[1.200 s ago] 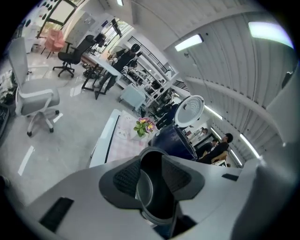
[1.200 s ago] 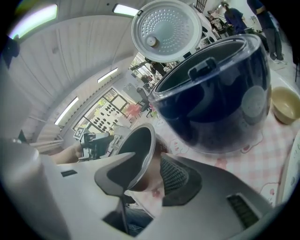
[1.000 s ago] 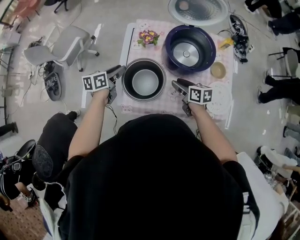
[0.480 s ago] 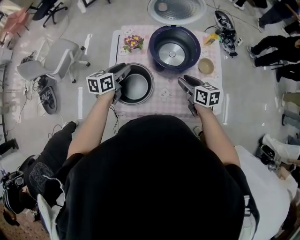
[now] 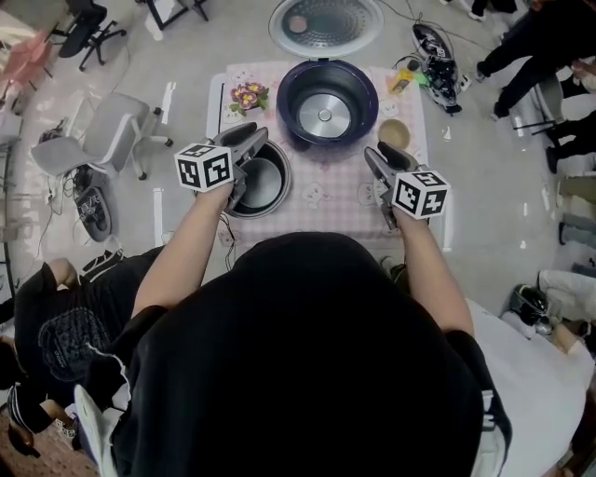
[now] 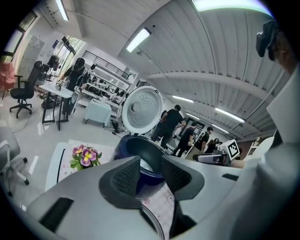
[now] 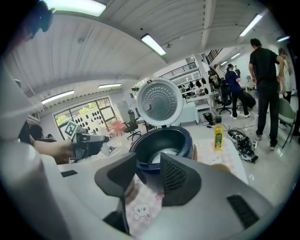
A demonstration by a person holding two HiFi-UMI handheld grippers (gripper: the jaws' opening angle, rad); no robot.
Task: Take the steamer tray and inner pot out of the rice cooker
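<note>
Both claws have come up and drawn back from the inner pot (image 5: 265,182). A second ago they stood one on each side of its rim. Now the left claw (image 6: 151,168) hangs over the pot's left edge, and the right claw (image 7: 149,168) is well apart from it, on the right. Each claw is released: the jaws stand apart, nothing sits between the pads, and only the cloth and the cooker show through the gap.

I read this as a let-go after setting the pot down. The inner pot stands upright on the checked tablecloth (image 5: 321,191), just below the left claw and a little to its right, outside the rice cooker (image 5: 326,101). The cooker is ahead of both claws with its lid (image 5: 326,23) raised, and its cavity shows only the bare metal bottom. So the pot part of the task seems finished. I cannot find the steamer tray with certainty in any view, but it is not in the cooker.

A small flower pot (image 5: 248,95) is ahead of the left claw, a tan bowl (image 5: 394,133) is just ahead of the right claw, and a yellow bottle (image 7: 218,136) is further ahead on its right. Nothing lies between the claws and the cooker. Only the bowl is near enough to be knocked if the right claw goes forward.
</note>
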